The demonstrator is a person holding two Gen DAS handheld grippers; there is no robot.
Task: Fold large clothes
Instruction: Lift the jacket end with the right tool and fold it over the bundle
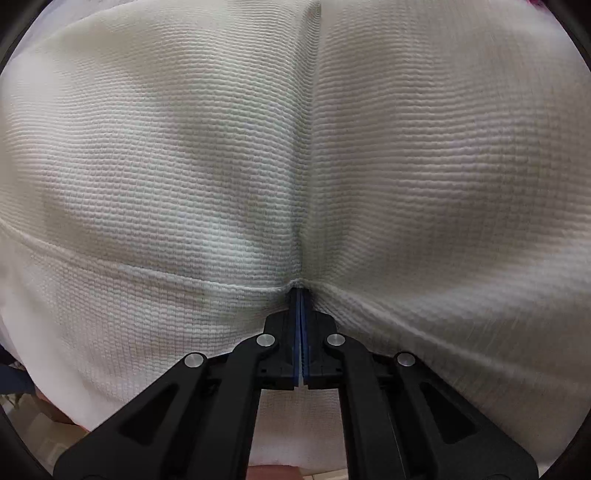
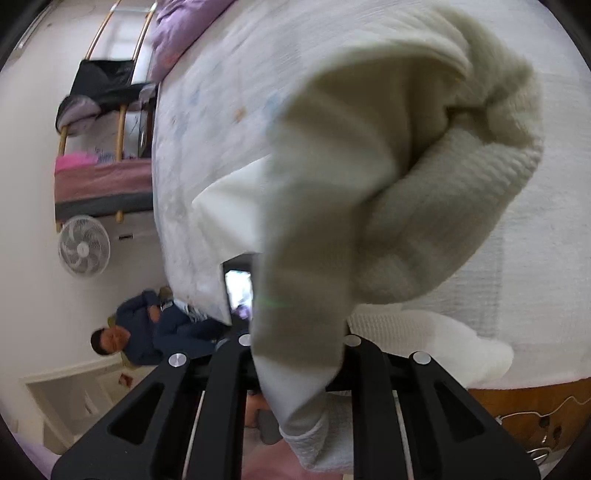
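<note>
A white waffle-knit garment (image 1: pixel 184 147) fills the left wrist view. A deep crease (image 1: pixel 308 147) runs up its middle, and a hem line (image 1: pixel 110 258) crosses at lower left. My left gripper (image 1: pixel 300 295) points down into it, blue pads pressed together on a pinch of cloth where the crease ends. In the right wrist view, a blurred, bunched fold of the same garment (image 2: pixel 406 184) hangs over my right gripper (image 2: pixel 299 295) and hides its fingertips. The cloth runs down between the black arms, gripped and lifted above the bed.
The bed (image 2: pixel 207 147) has a pale printed sheet, with purple bedding (image 2: pixel 177 29) at its far end. Left of it are a bunk frame (image 2: pixel 122 122), a white fan (image 2: pixel 84 245) and a seated person (image 2: pixel 155 328). A wooden bed board (image 2: pixel 535 406) shows at lower right.
</note>
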